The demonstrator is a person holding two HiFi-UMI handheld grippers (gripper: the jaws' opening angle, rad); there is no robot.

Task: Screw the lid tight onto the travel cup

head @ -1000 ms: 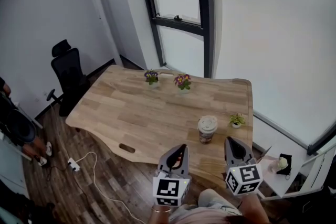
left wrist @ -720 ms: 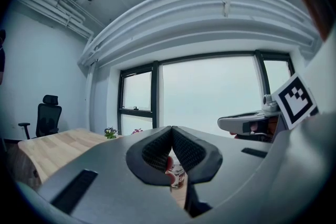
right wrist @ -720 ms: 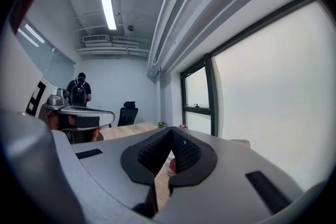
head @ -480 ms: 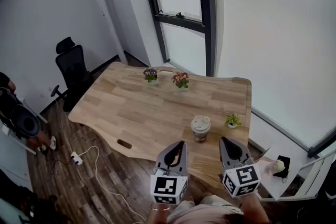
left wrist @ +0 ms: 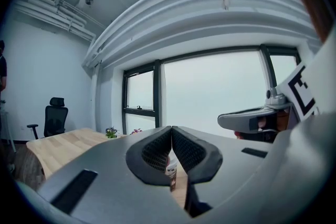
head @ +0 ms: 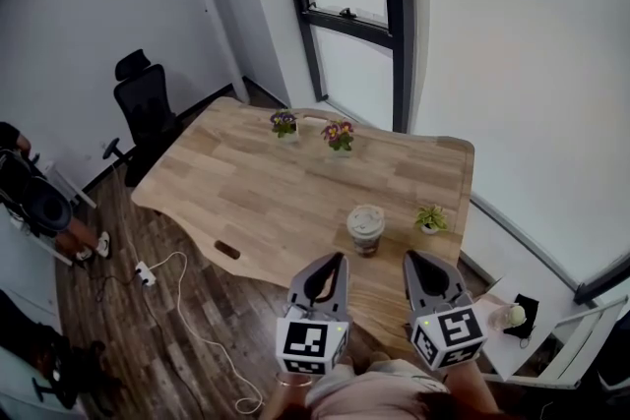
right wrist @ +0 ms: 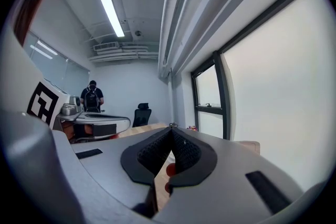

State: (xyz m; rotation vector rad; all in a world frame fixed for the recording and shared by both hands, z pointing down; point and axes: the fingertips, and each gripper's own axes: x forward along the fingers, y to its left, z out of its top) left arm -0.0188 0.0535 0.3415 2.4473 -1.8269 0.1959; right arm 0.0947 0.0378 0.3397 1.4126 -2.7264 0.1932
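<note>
Two tools fill the bottom of the head view, the left tool (head: 335, 259) and the right tool (head: 410, 257). Each has its jaws pressed together on nothing, and both gripper views show the ribbed pads meeting in a point with only air there. They are held side by side, nearly level and aimed forward, short of everything on the surface, so neither is placed to grip or turn anything. Just past their tips, in the lower middle of the frame, the travel cup (head: 365, 233) stands upright near the close edge of the wooden surface (head: 256, 192), where either hand could reach it. Its pale lid (head: 365, 216) lies on top of it, but whether the thread is run down tight cannot be read from here. This fits a lid merely set on as well as one already screwed home. Right of the cup stands a small green plant (head: 427, 218). Further up, a flower pot (head: 284, 122) and a second flower pot (head: 340, 134) sit along the far edge below the window (head: 349, 25), away from the cup. An office chair (head: 146, 108) stands at the upper left.
</note>
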